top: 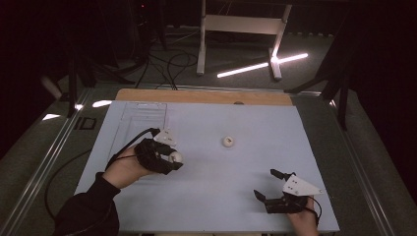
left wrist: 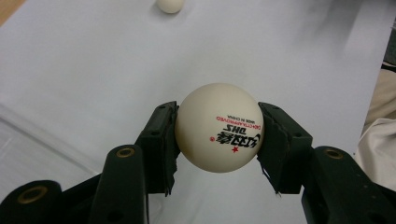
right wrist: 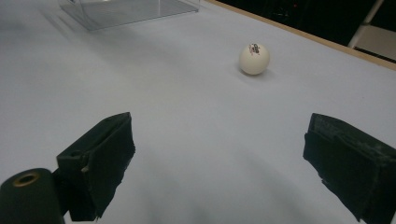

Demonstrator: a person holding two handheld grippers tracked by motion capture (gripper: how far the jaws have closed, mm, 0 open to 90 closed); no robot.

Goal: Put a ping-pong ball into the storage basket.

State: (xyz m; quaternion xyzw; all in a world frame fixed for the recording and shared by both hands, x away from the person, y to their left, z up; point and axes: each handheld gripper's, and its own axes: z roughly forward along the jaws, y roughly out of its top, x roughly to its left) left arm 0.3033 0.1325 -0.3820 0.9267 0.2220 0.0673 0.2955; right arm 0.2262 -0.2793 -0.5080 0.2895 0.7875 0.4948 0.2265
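My left claw pinches a white table-tennis ball between its two black pads, one pad pressed to each side of it. The ball bulges out past the pads above and below. Red and black print, with a small red star, runs upside down across its lower right face in the left gripper view. In the high view the same claw hangs over the left half of the desk, roughly midway between the near and far edges, with the ball showing pale at its tip and my dark sleeve coming in from the near left corner.

My right claw stands spread wide with nothing between its pads, bare pale desk surface showing in the gap. In the high view it sits close to the near edge, toward the right corner, its grey three-cornered plate on top.

A second white ball rests on the desk a little beyond the centre, well apart from both claws; in the right gripper view it carries a small dark mark on top.

A clear box lies toward the far left corner, beyond my left claw.
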